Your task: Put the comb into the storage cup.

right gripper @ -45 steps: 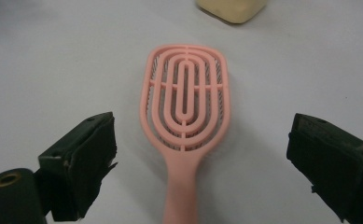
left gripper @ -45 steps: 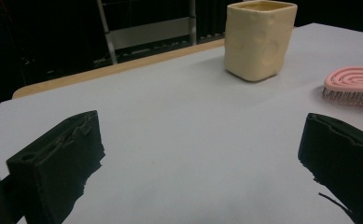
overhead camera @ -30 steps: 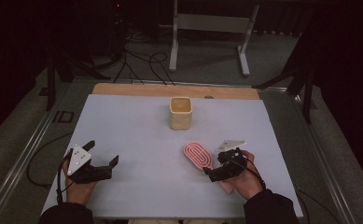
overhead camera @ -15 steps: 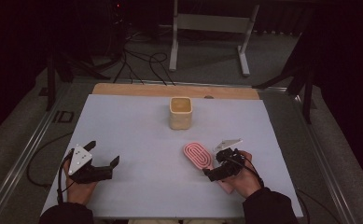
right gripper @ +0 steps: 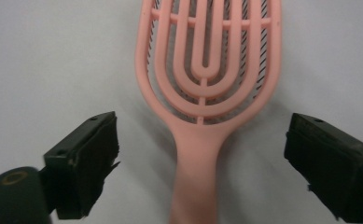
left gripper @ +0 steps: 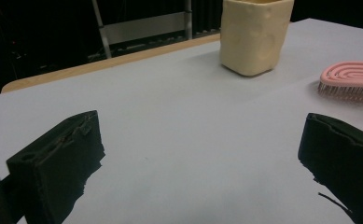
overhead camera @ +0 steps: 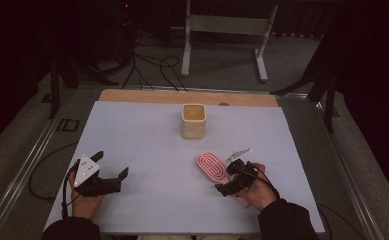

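- Standing well beyond my pink hairbrush [overhead camera: 212,166] on the worktop [overhead camera: 147,145]: a cream cup [overhead camera: 193,120].
- Right hand-held gripper [right gripper: 200,154] spread, jaws flanking the brush handle, not touching.
- Left hand-held gripper [overhead camera: 113,169] spread, well apart.

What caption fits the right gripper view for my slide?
Right gripper, jaws open, straddling the handle of a pink vented hairbrush lying bristles-down on the white table.

A pale grey table [overhead camera: 147,145] carried a cream cup [overhead camera: 193,120]; nearer the person from that cup lay a pink hairbrush [overhead camera: 212,166], bristles down.
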